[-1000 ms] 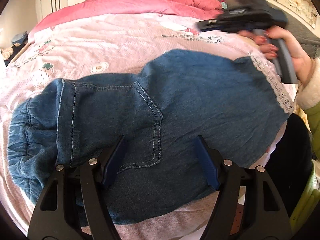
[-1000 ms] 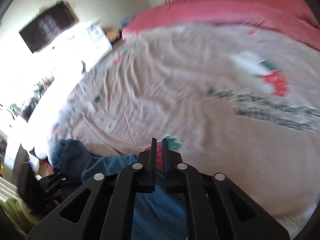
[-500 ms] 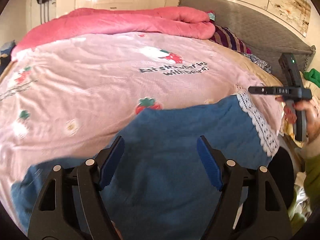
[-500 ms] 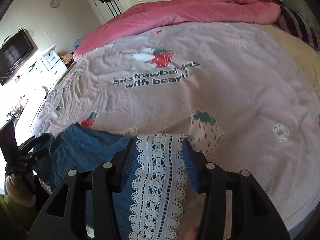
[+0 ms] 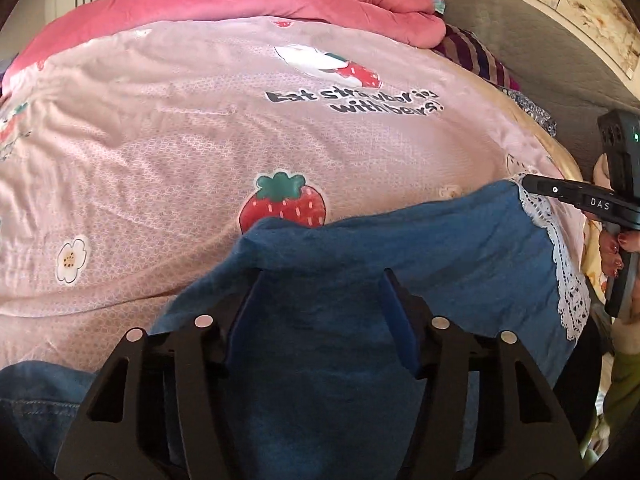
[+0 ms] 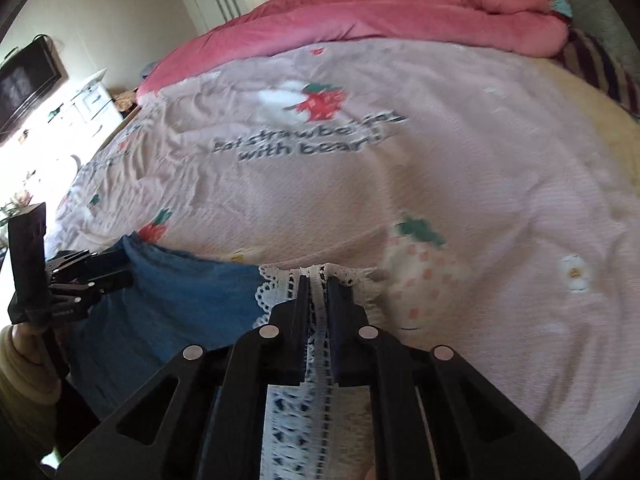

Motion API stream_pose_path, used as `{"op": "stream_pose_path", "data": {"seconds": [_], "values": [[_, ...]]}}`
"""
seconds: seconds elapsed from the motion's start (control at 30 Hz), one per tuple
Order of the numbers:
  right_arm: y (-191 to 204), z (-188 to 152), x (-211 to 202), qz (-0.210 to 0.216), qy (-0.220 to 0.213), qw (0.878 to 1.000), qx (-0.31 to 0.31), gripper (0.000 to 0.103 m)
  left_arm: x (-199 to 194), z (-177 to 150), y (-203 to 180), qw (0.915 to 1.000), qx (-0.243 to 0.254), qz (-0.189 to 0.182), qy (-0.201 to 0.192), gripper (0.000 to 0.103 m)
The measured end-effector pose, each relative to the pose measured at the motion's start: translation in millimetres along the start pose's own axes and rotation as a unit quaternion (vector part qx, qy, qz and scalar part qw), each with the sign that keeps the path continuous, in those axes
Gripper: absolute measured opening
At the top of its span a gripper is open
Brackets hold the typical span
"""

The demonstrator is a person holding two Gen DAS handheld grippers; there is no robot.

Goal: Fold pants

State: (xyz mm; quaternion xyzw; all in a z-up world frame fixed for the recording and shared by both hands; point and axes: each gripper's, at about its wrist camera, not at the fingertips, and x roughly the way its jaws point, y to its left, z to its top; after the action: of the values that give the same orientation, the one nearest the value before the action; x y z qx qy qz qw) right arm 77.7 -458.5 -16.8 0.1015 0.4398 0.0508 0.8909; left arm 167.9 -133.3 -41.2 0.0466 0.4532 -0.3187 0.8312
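Blue denim pants [image 5: 400, 248] with a white lace hem [image 5: 560, 264] lie on the near edge of the pink bed. My left gripper [image 5: 320, 280] is open, its blue pads on either side of the denim's far fold. My right gripper [image 6: 318, 280] is shut on the lace hem [image 6: 320, 308]; it shows in the left wrist view [image 5: 580, 196] at the hem's far corner. The left gripper [image 6: 104, 276] shows in the right wrist view at the denim's [image 6: 180, 304] left end.
A pink strawberry-print bedspread [image 5: 200, 120] covers the bed. A rolled pink duvet [image 5: 240, 4] lies along the far side, a striped cushion [image 5: 476, 60] beside it. A grey headboard [image 5: 520, 32] stands at right. A TV [image 6: 24, 84] and white dresser [image 6: 92, 100] stand left.
My right gripper went from shut to open over the lace hem, then shut on it. My left gripper moved along the pants from the pocket area to the leg's fold, staying open.
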Motion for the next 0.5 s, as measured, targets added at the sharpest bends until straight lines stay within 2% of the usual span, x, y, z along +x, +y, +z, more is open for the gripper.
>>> {"op": "stream_pose_path", "data": {"seconds": [0.2, 0.3, 0.37, 0.43, 0.5], "values": [[5, -2, 18, -0.035, 0.004, 0.999, -0.026, 0.008, 2, 0, 2, 1.0, 0.005, 0.002, -0.002, 0.05], [4, -3, 17, -0.036, 0.0, 0.999, -0.026, 0.009, 4, 0, 0, 1.0, 0.008, 0.0, -0.006, 0.05], [0, -4, 8, -0.019, -0.006, 1.0, -0.009, 0.02, 2, -1, -1, 0.9998, 0.013, -0.009, -0.012, 0.057], [0, -5, -8, -0.014, -0.02, 1.0, -0.007, 0.024, -4, -4, -2, 0.9994, 0.017, -0.02, -0.021, 0.059], [3, -7, -22, -0.014, -0.034, 0.999, -0.01, 0.033, -12, -5, -3, 0.9992, 0.015, -0.023, -0.03, 0.06]]}}
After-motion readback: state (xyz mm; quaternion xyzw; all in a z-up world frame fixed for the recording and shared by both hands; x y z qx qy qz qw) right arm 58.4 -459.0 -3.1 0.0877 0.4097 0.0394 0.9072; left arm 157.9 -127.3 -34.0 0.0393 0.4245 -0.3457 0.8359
